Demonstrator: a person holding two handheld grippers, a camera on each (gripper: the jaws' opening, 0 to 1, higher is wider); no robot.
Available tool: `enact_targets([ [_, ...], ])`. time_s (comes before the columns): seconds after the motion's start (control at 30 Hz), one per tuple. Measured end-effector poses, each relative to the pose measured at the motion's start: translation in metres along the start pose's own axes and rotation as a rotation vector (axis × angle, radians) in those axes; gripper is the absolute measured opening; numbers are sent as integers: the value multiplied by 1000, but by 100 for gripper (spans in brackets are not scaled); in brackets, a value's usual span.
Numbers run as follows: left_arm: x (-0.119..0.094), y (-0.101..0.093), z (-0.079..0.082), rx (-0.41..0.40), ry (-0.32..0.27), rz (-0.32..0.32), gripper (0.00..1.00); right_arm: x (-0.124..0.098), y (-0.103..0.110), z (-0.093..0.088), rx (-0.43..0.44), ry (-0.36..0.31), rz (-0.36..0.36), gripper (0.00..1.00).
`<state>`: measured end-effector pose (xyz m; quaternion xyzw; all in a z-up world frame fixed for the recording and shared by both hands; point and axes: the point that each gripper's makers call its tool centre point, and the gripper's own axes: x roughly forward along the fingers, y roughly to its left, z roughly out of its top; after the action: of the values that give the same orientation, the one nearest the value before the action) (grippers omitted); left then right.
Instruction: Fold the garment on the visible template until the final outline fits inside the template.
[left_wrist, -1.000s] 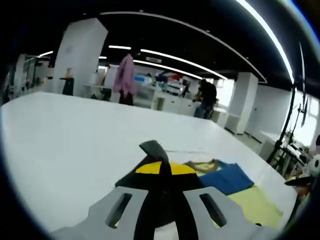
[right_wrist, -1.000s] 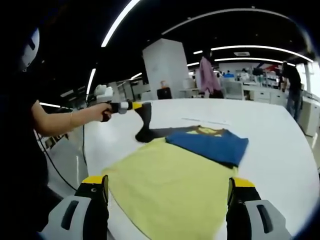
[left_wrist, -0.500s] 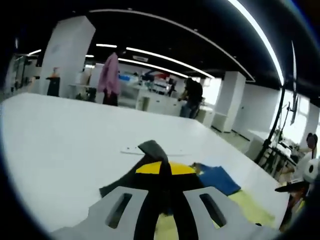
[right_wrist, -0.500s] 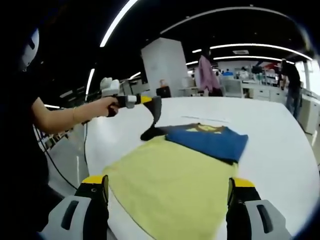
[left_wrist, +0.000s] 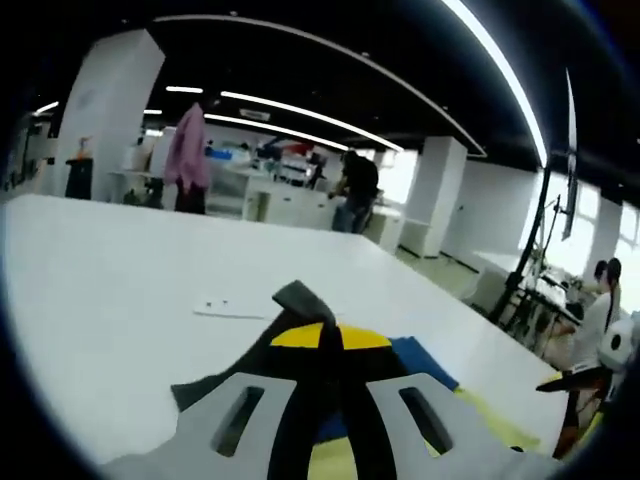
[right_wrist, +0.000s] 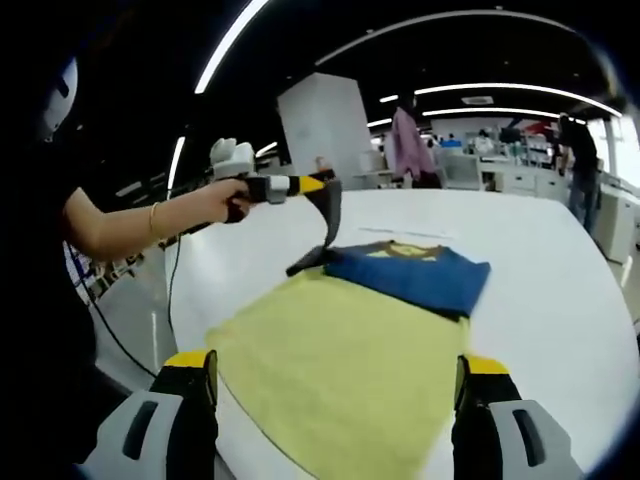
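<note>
From the right gripper view, the left tongs (right_wrist: 318, 185) are clamped on a dark sleeve (right_wrist: 322, 232) of the garment (right_wrist: 410, 272), lifted off the white desk (right_wrist: 560, 290). The garment's blue body lies on the far end of the yellow template (right_wrist: 340, 370). The right tongs (right_wrist: 330, 395) stand wide apart, gripping nothing, while the left gripper view adds a small white strip (left_wrist: 228, 309) on the desk beyond.
</note>
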<state>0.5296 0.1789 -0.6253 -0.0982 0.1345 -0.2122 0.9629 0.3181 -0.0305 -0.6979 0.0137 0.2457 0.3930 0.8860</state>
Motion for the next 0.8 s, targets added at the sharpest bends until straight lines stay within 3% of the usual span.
enact_targets([
  [0.5,38,-56,0,0,-17,-122,1,1,-6,-5,13,8,-10,98],
  [0.8,54,-95,-16,58,30,-209,1,2,-8,-10,20,16,-16,98],
])
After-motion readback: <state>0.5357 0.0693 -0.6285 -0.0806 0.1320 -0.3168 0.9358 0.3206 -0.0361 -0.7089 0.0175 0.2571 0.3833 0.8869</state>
